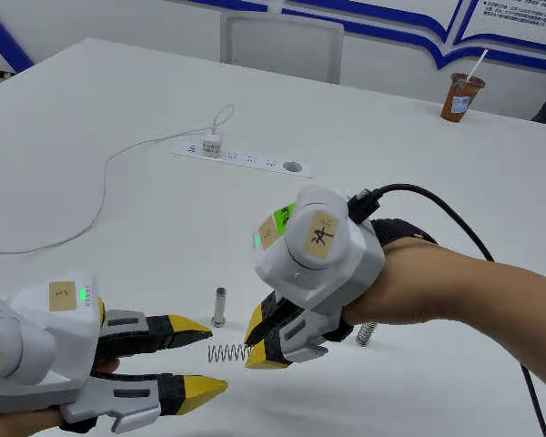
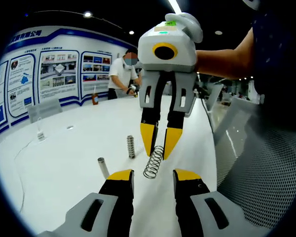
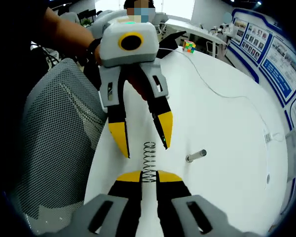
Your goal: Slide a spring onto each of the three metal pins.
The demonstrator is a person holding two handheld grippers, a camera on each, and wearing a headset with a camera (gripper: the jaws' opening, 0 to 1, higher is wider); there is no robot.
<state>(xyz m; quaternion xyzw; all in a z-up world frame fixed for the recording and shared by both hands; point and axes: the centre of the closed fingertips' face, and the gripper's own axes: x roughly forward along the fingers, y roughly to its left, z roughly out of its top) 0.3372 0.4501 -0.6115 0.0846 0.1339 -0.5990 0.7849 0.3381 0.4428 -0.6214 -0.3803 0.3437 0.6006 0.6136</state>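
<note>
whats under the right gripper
A spring lies on the white table, one end between the jaws of the right gripper. In the head view the gripper's body covers that end and the table beneath.

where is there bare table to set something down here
Bare table lies left of the cable, and between the power strip and the cup. It is crowded near the front, where the left gripper, right gripper, spring and pin cluster.

L hand-held gripper: jaws apart | R hand-held gripper: jaws nipped on spring, tips facing L
</note>
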